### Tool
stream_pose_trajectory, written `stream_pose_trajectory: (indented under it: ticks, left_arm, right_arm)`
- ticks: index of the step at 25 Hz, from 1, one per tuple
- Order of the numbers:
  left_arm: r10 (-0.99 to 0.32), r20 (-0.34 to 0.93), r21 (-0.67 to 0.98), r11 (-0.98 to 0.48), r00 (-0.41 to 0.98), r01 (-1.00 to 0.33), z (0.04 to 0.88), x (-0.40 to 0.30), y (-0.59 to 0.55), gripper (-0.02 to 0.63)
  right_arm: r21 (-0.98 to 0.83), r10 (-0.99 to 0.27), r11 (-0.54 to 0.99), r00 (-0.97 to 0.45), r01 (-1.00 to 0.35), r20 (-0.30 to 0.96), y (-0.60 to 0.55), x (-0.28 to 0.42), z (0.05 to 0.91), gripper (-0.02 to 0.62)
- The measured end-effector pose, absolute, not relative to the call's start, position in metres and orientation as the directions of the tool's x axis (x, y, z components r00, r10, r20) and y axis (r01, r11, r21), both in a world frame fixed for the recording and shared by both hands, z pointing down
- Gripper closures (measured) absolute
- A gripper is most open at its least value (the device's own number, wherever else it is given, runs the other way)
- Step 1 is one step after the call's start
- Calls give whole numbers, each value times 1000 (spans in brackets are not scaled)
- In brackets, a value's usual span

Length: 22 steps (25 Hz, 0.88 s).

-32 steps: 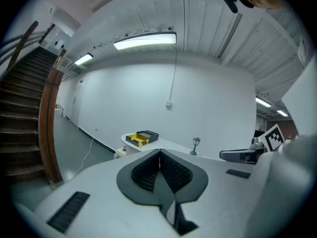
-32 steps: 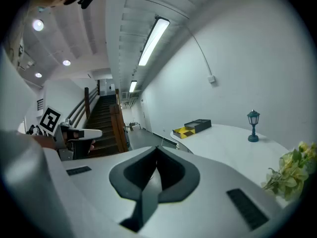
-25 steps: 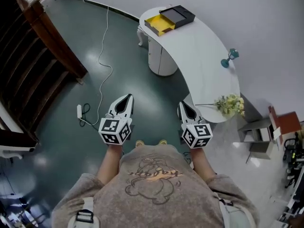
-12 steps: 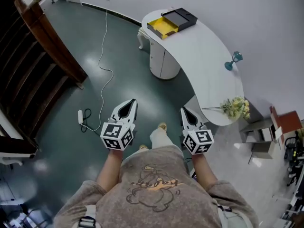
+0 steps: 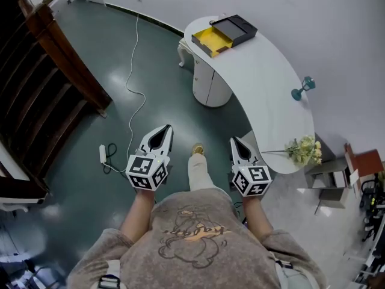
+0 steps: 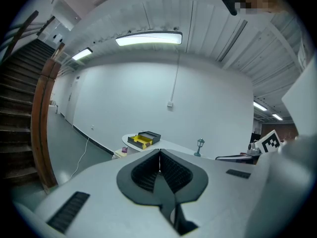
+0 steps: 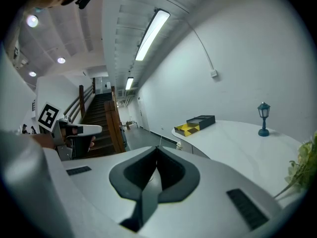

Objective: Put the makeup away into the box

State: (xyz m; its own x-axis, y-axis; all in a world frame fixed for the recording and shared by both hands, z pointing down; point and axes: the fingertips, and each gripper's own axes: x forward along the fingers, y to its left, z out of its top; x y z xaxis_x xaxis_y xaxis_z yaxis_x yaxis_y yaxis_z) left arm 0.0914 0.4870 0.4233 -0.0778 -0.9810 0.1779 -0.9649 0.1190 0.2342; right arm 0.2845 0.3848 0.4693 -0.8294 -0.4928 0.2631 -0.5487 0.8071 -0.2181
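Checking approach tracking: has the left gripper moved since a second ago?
Yes. The left gripper has moved forward toward the white desk: its tip now sits further past the power strip.

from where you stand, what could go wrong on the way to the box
The white cable and power strip lie on the floor to your left; a foot could catch them. The flowers sit at the table's near end, close to the right gripper, and the small lamp stands further along; either could be knocked.

Box [image 5: 212,40] at one o'clock yellow and black; table [image 5: 264,83] white; lamp [image 5: 302,89] at two o'clock teal; floor [image 5: 78,155] dark green
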Motion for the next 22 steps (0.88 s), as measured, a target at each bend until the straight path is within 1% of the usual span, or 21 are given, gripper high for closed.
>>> stream_pose_trajectory:
  ticks: [9, 22]
  left_arm:
    - [-978, 191, 227, 124, -81, -966, 425, 43, 405, 584]
    - [-966, 211, 230, 195, -147, -953, 411, -39, 288, 583]
  right_arm:
    - [-221, -475, 816, -838, -533, 267, 307, 237, 466, 594]
    - [-234, -412, 848, -869, -475, 273, 182, 148, 453, 594]
